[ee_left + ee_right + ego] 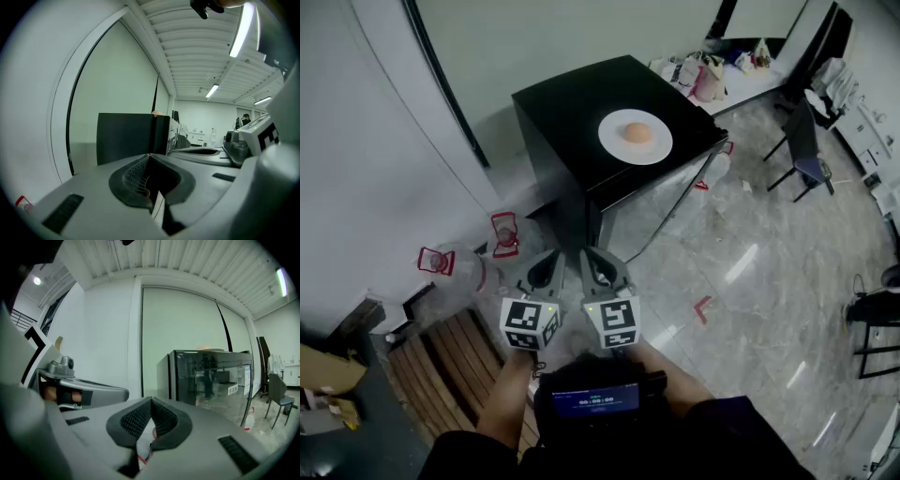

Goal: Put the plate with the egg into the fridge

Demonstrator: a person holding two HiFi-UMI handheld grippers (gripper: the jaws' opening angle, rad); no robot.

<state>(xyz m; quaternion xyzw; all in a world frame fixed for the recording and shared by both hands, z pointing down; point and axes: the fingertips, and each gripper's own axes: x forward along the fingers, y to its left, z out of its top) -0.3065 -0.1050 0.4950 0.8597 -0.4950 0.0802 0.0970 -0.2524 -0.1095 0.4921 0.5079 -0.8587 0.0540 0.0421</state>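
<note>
A white plate (pixel 635 137) with a brown egg (pixel 637 132) lies on top of a small black fridge (pixel 581 112). The fridge's glass door (pixel 220 380) is closed. In the right gripper view the plate's edge (pixel 209 348) shows above the fridge top. In the left gripper view only the egg's top (pixel 157 113) peeks over the fridge (pixel 126 138). My left gripper (pixel 548 274) and right gripper (pixel 600 270) are held side by side, well short of the fridge, both pointing at it. Both are shut and hold nothing; the jaws meet in each gripper view (pixel 149 157) (pixel 151 401).
Two water jugs with red handles (pixel 450 264) (pixel 504 234) stand on the floor left of the fridge. A wooden pallet (pixel 450 366) lies at lower left. A chair (pixel 806 150) and a table with bags (pixel 712 75) are beyond the fridge. A red tape mark (pixel 703 307) is on the floor.
</note>
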